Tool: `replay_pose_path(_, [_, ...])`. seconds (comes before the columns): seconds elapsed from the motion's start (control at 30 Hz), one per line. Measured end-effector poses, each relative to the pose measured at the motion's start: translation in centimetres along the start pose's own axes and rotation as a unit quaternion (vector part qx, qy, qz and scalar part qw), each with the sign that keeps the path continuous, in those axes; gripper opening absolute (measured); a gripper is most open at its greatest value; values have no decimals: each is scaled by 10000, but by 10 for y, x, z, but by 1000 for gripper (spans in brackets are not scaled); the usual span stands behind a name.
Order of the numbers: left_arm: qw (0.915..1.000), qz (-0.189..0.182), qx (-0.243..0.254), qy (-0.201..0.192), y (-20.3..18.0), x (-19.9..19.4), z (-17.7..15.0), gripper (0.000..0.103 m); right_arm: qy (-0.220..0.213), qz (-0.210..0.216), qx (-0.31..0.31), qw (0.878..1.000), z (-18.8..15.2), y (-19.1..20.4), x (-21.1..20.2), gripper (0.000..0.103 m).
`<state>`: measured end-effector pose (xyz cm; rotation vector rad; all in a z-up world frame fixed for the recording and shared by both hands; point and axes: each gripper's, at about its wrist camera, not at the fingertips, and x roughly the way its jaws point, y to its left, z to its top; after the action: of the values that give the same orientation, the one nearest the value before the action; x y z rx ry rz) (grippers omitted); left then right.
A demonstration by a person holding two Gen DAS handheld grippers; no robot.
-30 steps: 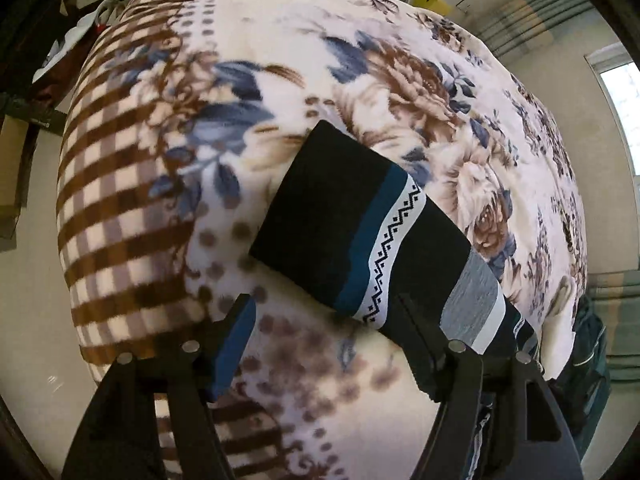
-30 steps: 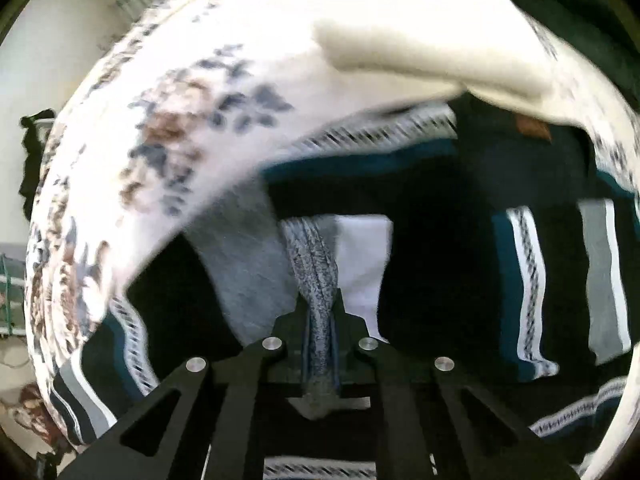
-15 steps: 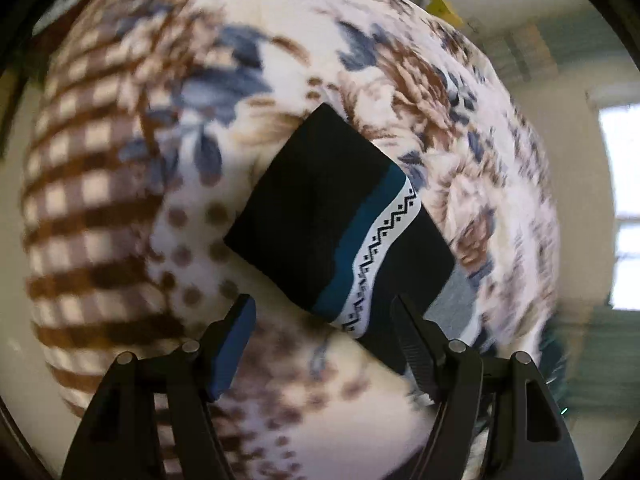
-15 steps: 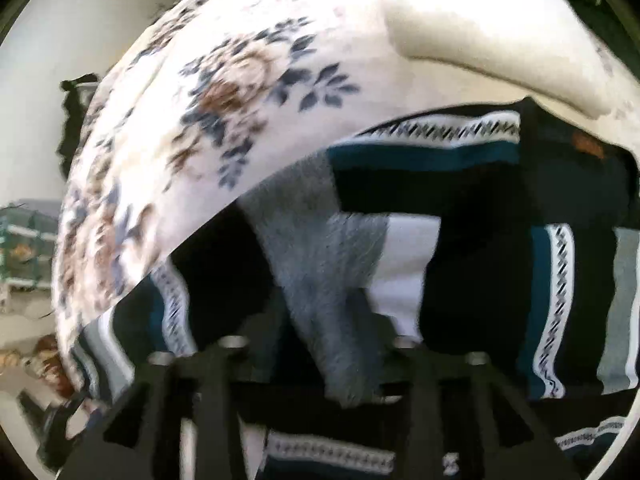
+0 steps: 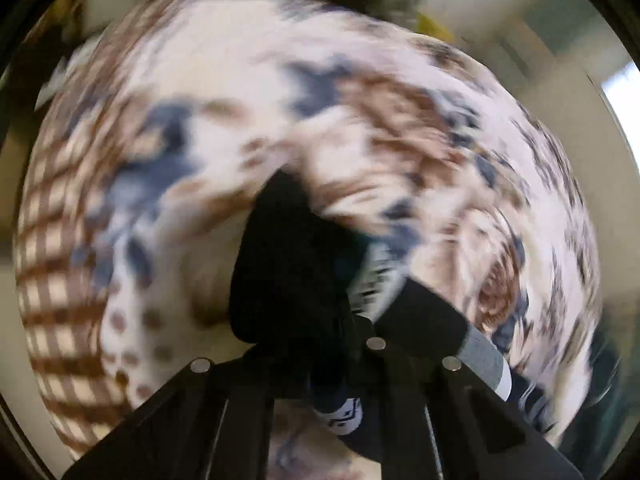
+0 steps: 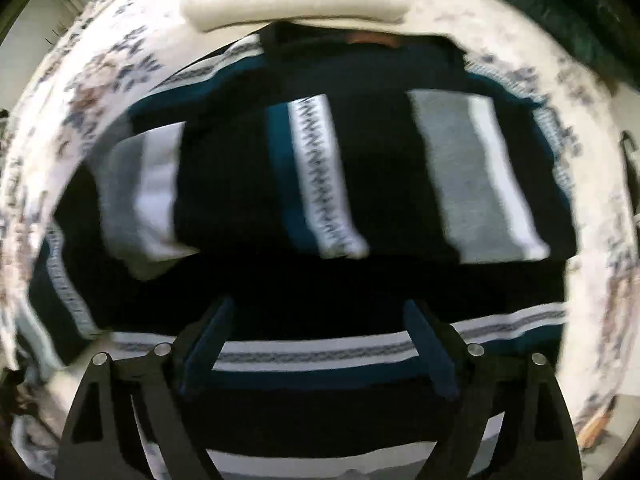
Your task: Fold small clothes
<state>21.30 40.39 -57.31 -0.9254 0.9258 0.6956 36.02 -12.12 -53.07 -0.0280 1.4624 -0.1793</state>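
Gripping: the left tool [image 5: 320, 360] has just clamped shut on the sleeve [image 5: 288, 272] of the striped sweater, black cloth bunched between its jaws.
Sweater: a knit in black with teal, grey and white bands and a zigzag trim, the striped sweater [image 6: 360, 184] lies spread on the floral blanket [image 6: 100, 72], filling most of the right wrist view.
Sleeve: mostly black, with a glimpse of the teal and white trim beside the jaws; the left view is badly blurred, so how much cloth is caught is hard to tell.
Right tool: the right tool [image 6: 316, 344] has just swung its jaws wide and hangs over the sweater body with nothing between its pads.
Left side of body: one grey-and-white folded part [image 6: 140, 200] sits loosely across the body, slightly askew.
Risk one: with that part released, it may slide or spring back, since knit is soft and bulky.
Risk two: a shallow pinch on the sleeve could slip, or a hard pull could drag the whole garment and the blanket under it, spoiling the fold.
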Motion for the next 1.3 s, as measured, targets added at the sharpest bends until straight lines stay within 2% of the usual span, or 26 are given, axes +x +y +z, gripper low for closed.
replay_pose_path(0.13, [9949,-49,963,-278,-51,-23,6,7,-145,-355,-95,9992,9,-7,4,95])
replay_pose_path(0.23, [9853,-185,1625,-494,-96,-48,2,7,-172,-360,-11,9992,21,-17,11,95])
replay_pose_path(0.33, [9693,-396,2352,-594,-155,-68,-15,7,-165,-171,148,9996,34,-28,13,95])
replay_pose_path(0.37, [9600,-477,2708,-532,-183,-73,-30,7,-179,-117,202,9996,38,-30,13,95])
replay_pose_path(0.43, [9467,-642,3131,-390,-227,-71,-52,7,-196,105,354,9991,42,-47,14,95])
replay_pose_path(0.47, [9339,-813,3471,-284,-257,-74,-78,7,-167,186,415,9988,42,-54,15,95])
replay_pose_path(0.5, [9261,-903,3657,-223,-274,-76,-94,7,-138,288,506,9982,42,-64,17,95])
replay_pose_path(0.57, [9011,-1174,4174,-48,-322,-78,-147,7,-109,552,737,9957,40,-92,21,95])
replay_pose_path(0.63, [8797,-1406,4539,177,-362,-77,-197,7,-60,661,925,9935,36,-118,25,95])
replay_pose_path(0.67, [8658,-1571,4734,390,-386,-73,-234,7,-49,723,1015,9922,33,-132,27,95])
replay_pose_path(0.7, [8594,-1638,4819,488,-398,-72,-253,7,-24,759,1095,9911,32,-148,29,95])
replay_pose_path(0.77, [8394,-1812,5051,856,-432,-63,-308,7,33,789,1276,9887,27,-178,32,95])
replay_pose_path(0.87, [8252,-1707,5262,1140,-463,-54,-371,11,149,888,1546,9839,21,-226,38,95])
replay_pose_path(0.9, [8228,-1625,5325,1143,-468,-53,-381,12,206,958,1641,9816,19,-245,39,95])
replay_pose_path(0.97, [8188,-1268,5514,974,-472,-49,-400,21,280,1048,1790,9779,13,-278,39,95])
replay_pose_path(1.03, [8182,-1094,5578,858,-462,-50,-405,61,324,1277,1928,9724,11,-302,38,95])
replay_pose_path(1.1, [8268,-808,5524,689,-442,-47,-401,77,376,1602,2088,9640,11,-322,35,95])
replay_pose_path(1.17, [8353,-530,5454,452,-410,-48,-392,77,361,1989,2150,9555,15,-330,31,96])
replay_pose_path(1.23, [8367,-135,5465,332,-377,-45,-385,77,330,2434,2162,9449,23,-329,27,96])
replay_pose_path(1.3, [8353,280,5478,379,-338,-38,-377,77,363,2827,2095,9353,35,-317,25,95])
